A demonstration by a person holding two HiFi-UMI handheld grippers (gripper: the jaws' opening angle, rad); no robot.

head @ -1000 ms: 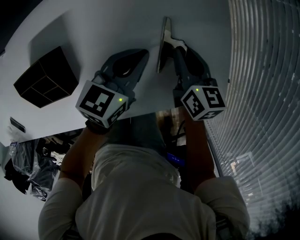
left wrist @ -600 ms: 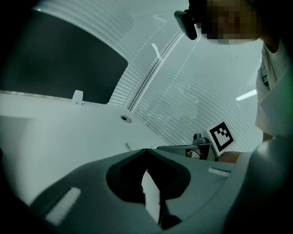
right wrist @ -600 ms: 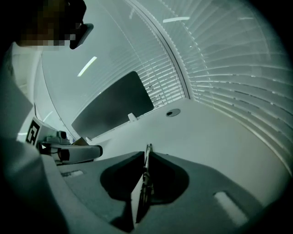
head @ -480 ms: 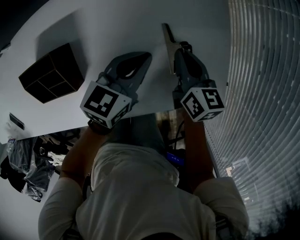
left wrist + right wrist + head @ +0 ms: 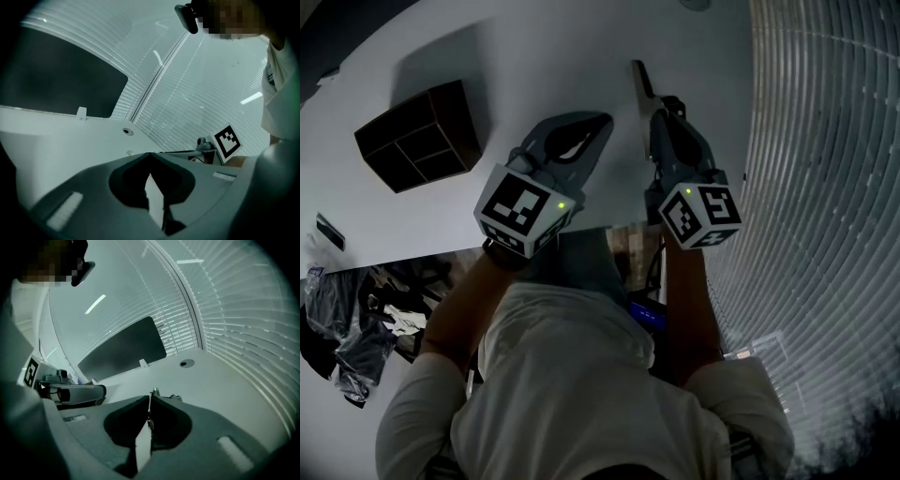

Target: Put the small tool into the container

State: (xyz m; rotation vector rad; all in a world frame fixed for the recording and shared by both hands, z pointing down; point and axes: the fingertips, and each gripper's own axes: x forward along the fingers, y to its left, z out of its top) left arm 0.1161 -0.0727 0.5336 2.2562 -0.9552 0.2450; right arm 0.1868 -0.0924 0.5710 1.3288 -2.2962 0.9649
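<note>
Pickup done: right gripper (image 5: 654, 111), jaws just closing, now pinches the thin metal tool (image 5: 639, 80) over the white table (image 5: 534, 52); left gripper (image 5: 600, 122) closed, empty; transfer to dark divided container (image 5: 417, 136), well apart leftward, remains.

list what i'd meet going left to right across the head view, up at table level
black divided container → left tongs → small tool → right tongs, whose jaws have just been closing, with the tool between them → window blinds
</note>
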